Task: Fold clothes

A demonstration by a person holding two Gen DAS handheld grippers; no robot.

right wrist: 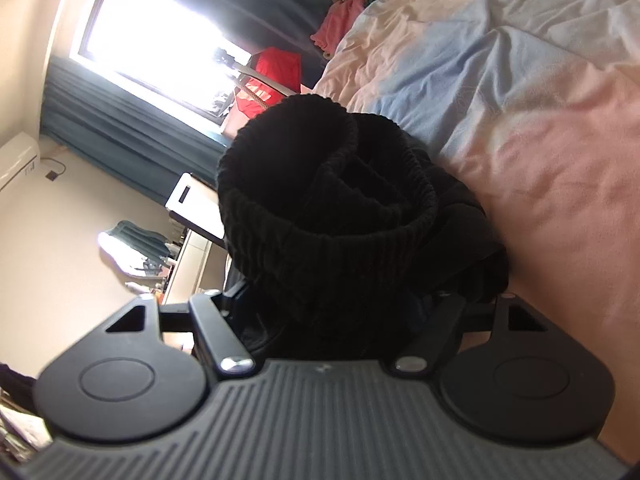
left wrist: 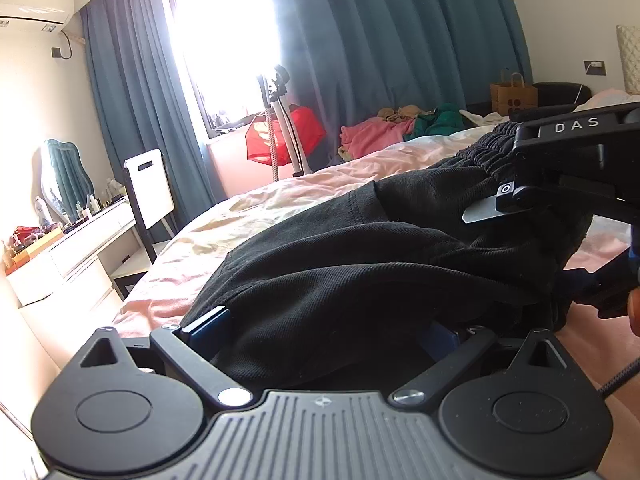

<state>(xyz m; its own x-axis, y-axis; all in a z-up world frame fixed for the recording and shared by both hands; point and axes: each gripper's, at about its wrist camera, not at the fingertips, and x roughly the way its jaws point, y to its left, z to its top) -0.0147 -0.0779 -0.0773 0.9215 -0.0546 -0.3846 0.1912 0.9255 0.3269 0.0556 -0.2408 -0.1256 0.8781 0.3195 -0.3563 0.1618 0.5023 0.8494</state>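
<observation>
A black garment [left wrist: 360,248] with a ribbed elastic waistband [right wrist: 320,184] lies bunched on the bed. My left gripper [left wrist: 324,320] sits low at its near edge. The jaws stand wide apart, a blue pad [left wrist: 208,322] shows at the left, and fabric drapes over and between the fingers, hiding their tips. My right gripper [right wrist: 344,300] is turned on its side against the bed, also spread wide, with the waistband bulging between its hidden fingers. From the left wrist view, the right gripper [left wrist: 496,176] straddles the waistband end at the far right.
The bed sheet [right wrist: 520,100] is pink, blue and cream and rumpled. Pink and green clothes [left wrist: 400,128] are piled at the bed's far side, with a paper bag [left wrist: 514,96] behind them. A white desk [left wrist: 80,248] and chair [left wrist: 148,188] stand left of the bed, by the curtained window.
</observation>
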